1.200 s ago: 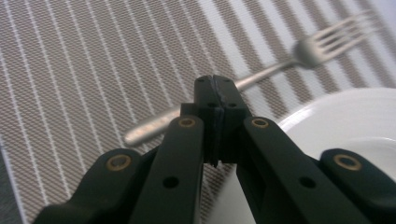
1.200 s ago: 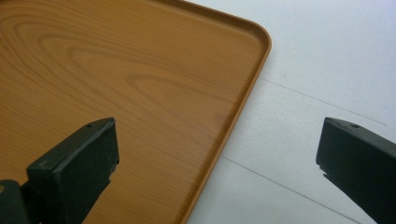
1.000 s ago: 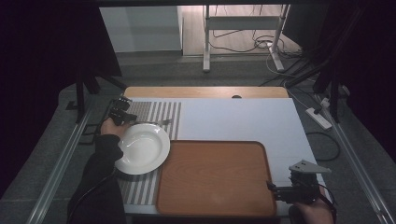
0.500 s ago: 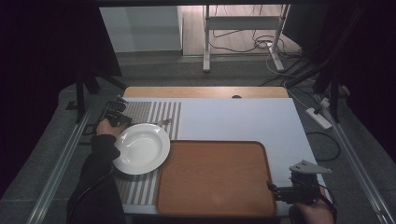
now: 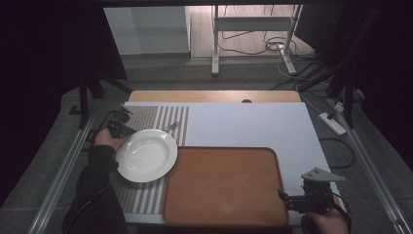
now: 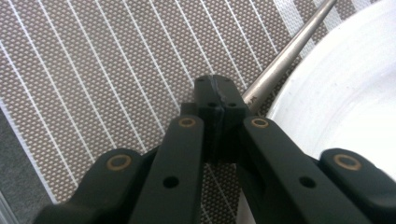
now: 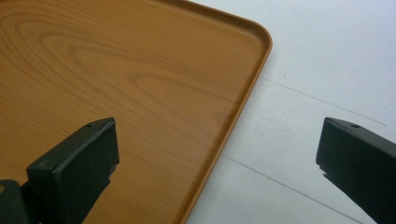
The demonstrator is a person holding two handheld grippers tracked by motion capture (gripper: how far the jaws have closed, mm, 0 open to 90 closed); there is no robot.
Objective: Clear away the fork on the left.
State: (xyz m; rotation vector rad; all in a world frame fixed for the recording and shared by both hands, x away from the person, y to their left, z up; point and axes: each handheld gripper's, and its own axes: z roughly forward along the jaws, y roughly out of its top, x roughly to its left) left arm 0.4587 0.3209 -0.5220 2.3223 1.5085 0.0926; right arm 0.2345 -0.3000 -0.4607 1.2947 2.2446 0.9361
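Left tongs [image 6: 217,88] closed beside white plate [image 6: 345,98] — right tongs [image 7: 217,154] spread over tray [image 7: 116,79].

The left gripper [image 5: 118,127] is sitting far out on the left with its jaws pressed tight together, dark-sleeved forearm [image 5: 95,180] stretching up to it, while the right gripper [image 5: 311,194] is hanging back at the near right corner, jaws spread wide apart.
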